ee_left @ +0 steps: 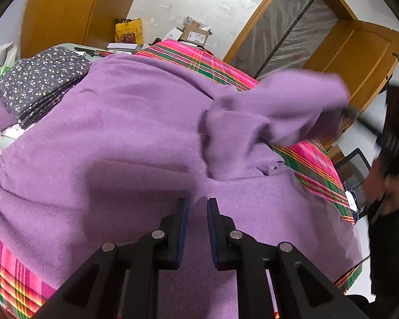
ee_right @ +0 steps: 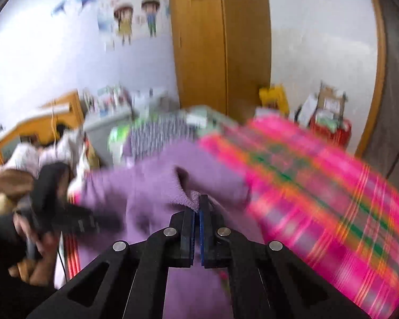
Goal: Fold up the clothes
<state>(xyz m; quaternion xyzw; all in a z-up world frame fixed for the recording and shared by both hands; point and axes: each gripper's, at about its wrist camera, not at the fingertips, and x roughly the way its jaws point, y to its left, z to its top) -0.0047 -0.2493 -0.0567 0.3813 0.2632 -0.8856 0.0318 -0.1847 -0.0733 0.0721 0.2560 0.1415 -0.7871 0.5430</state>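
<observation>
A purple sweater (ee_left: 119, 138) lies spread over a table covered with a pink plaid cloth (ee_left: 316, 159). At its near hem my left gripper (ee_left: 197, 202) stands with its jaws narrowly apart and a ridge of the purple fabric pinched between them. One sleeve (ee_left: 276, 106) is lifted off the table to the right and blurred. My right gripper (ee_right: 199, 199) is shut on the cuff of that sleeve (ee_right: 192, 198), above the sweater's body (ee_right: 151, 186). A hand (ee_right: 34, 242) holding the left gripper shows at the left of the right wrist view.
A folded dark floral cloth (ee_left: 40, 79) rests on the sweater's far left corner. Behind the table stand a yellow bag (ee_left: 128, 30) and cardboard boxes (ee_left: 196, 34). A wooden door (ee_left: 359, 53) and a mesh chair (ee_left: 356, 167) are on the right.
</observation>
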